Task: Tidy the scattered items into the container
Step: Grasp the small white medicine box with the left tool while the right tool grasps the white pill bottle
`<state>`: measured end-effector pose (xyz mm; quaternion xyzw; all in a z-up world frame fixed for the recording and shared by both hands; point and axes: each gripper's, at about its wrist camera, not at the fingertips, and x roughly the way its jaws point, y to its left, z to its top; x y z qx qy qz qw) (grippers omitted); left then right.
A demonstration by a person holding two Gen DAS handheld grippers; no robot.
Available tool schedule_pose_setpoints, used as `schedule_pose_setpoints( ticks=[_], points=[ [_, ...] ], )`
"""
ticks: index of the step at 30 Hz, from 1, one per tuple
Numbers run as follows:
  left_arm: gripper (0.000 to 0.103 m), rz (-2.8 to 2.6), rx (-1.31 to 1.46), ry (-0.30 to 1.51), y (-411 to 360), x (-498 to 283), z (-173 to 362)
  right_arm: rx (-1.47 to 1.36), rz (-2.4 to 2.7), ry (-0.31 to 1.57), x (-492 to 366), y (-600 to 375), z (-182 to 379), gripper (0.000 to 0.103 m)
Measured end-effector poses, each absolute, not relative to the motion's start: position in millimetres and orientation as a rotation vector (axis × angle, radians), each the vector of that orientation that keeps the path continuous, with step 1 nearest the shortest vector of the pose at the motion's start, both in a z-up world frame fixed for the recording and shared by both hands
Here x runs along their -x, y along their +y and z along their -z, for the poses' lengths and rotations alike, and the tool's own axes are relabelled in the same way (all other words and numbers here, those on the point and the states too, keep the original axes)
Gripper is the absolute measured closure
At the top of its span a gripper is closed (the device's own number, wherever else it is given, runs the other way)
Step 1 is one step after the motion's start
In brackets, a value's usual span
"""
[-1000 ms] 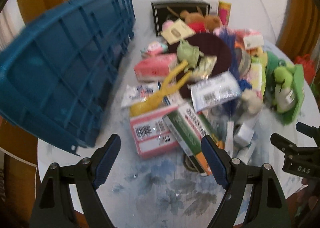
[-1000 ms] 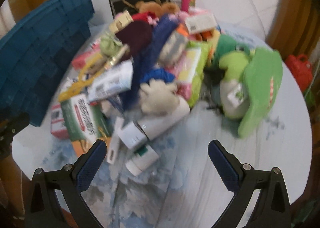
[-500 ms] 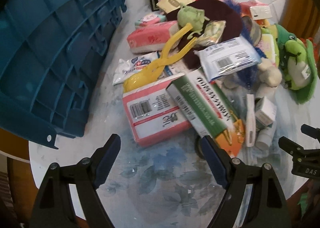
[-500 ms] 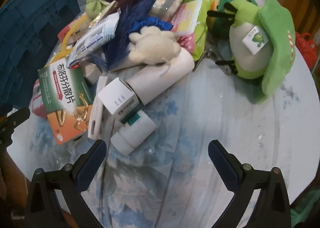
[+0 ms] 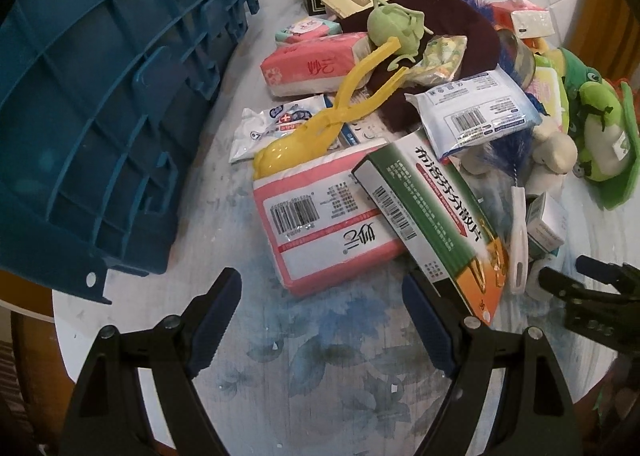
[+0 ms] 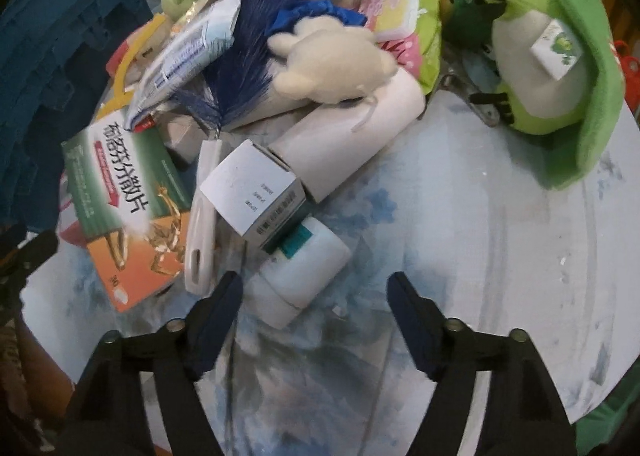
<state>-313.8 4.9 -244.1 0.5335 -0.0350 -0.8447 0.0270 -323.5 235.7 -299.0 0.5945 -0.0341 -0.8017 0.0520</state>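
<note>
A blue plastic crate (image 5: 100, 103) stands at the left of a round table. A pile of items lies beside it: a pink tissue pack (image 5: 324, 232), a green and orange medicine box (image 5: 432, 211), yellow tongs (image 5: 336, 115), a green frog plush (image 6: 552, 51). My left gripper (image 5: 322, 308) is open, just in front of the pink tissue pack. My right gripper (image 6: 314, 308) is open, its jaws either side of a small white bottle (image 6: 304, 276) lying next to a white box (image 6: 252, 191).
A white roll (image 6: 352, 135), a cream plush (image 6: 332, 67) and blue feathers (image 6: 248, 55) lie behind the bottle. The table edge (image 5: 100, 356) is close below my left gripper. Bare tabletop (image 6: 500, 256) lies right of the bottle. The right gripper shows in the left wrist view (image 5: 592, 296).
Both grippers have moved forward and down toward the pile. The pink tissue pack and the white bottle now sit much closer to the fingertips. Both stay open.
</note>
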Motion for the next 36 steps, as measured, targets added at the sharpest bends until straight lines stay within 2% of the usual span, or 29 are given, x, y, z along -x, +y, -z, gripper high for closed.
schedule_pose_setpoints(
  ticks=[2, 3, 4, 5, 12, 21, 22, 24, 25, 26, 27, 34, 36],
  points=[
    [0.02, 2.626, -1.645, -0.113, 8, 315, 243, -1.82, 2.432, -0.112, 326, 233, 306, 0.029],
    [0.02, 2.64, -1.642, -0.117, 10, 316, 242, -1.829, 2.434, -0.104, 327, 232, 309, 0.052],
    [0.02, 2.654, -1.64, -0.12, 13, 316, 241, -1.839, 2.44, -0.09, 327, 232, 310, 0.059],
    [0.02, 2.673, -1.636, -0.126, 17, 316, 239, -1.843, 2.449, -0.078, 326, 234, 309, 0.062],
    [0.02, 2.819, -1.658, -0.176, 76, 321, 234, -1.863, 2.546, -0.07, 300, 283, 290, 0.064],
    [0.021, 2.847, -1.719, -0.264, 167, 330, 256, -1.831, 2.541, -0.02, 292, 350, 277, 0.065],
    [0.025, 2.838, -1.73, -0.267, 170, 331, 259, -1.823, 2.531, -0.004, 294, 354, 277, 0.065],
    [0.04, 2.819, -1.751, -0.275, 176, 334, 266, -1.808, 2.511, 0.022, 299, 364, 277, 0.067],
    [0.044, 2.81, -1.762, -0.278, 179, 335, 269, -1.804, 2.505, 0.033, 300, 367, 278, 0.069],
    [0.054, 2.8, -1.772, -0.282, 182, 336, 272, -1.803, 2.497, 0.032, 301, 369, 279, 0.069],
    [0.057, 2.791, -1.783, -0.286, 185, 337, 275, -1.801, 2.486, 0.025, 301, 370, 281, 0.069],
    [0.058, 2.732, -1.857, -0.297, 201, 343, 298, -1.839, 2.443, -0.014, 295, 378, 303, 0.067],
    [0.058, 2.722, -1.879, -0.288, 200, 343, 305, -1.83, 2.456, -0.04, 291, 381, 302, 0.058]
  ],
)
